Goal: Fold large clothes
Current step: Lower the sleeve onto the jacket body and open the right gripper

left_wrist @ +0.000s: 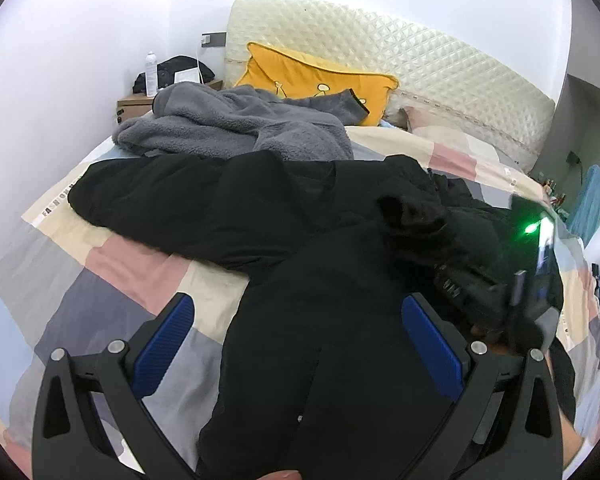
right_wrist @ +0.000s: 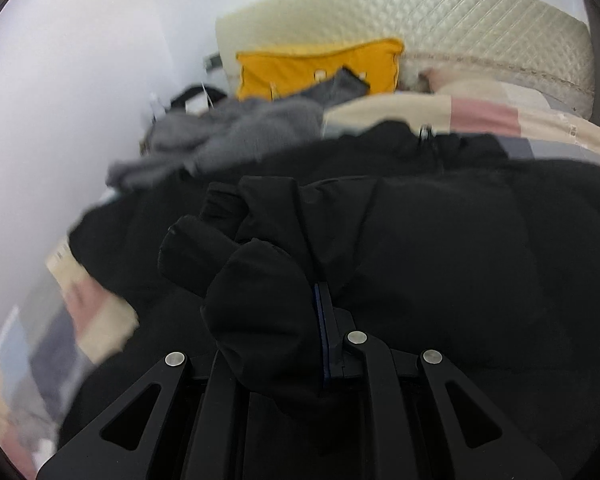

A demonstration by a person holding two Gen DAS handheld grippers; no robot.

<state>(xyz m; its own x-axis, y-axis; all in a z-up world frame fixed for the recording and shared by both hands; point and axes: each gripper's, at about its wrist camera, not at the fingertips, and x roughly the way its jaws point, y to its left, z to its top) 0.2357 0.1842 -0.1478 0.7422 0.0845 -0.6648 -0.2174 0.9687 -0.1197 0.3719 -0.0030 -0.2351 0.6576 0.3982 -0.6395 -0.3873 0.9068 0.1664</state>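
Two grippers are at work over a bed, and I hold one in each hand. Little writing can be read: dark capital letters run along the cream edge strip of the patchwork bedspread (left_wrist: pixel 112 264), too small and bent to make out. A bottle (left_wrist: pixel 151 74) on the bedside table (left_wrist: pixel 134 105) carries a pale label that I cannot read either.

My left gripper (left_wrist: pixel 296 334) points forward and downward toward the bed, its blue-padded fingers (left_wrist: pixel 162 350) spread wide apart. Its right finger lies over the black coat (left_wrist: pixel 204 208), its left over the bedspread; the pads press on nothing.

My right gripper (right_wrist: pixel 284 320) also tilts downward, and its fingers are pinched tight on a bunched fold of the black coat, which bulges out above and to the left of the pads. From the left wrist view it sits at the right, a green light glowing on its body.

The black coat sprawls across the middle of the bed. Beyond it lies a grey fleece garment (left_wrist: pixel 236 128), touching a yellow cushion (left_wrist: pixel 320 80) that leans on the quilted cream headboard (left_wrist: pixel 440 72).
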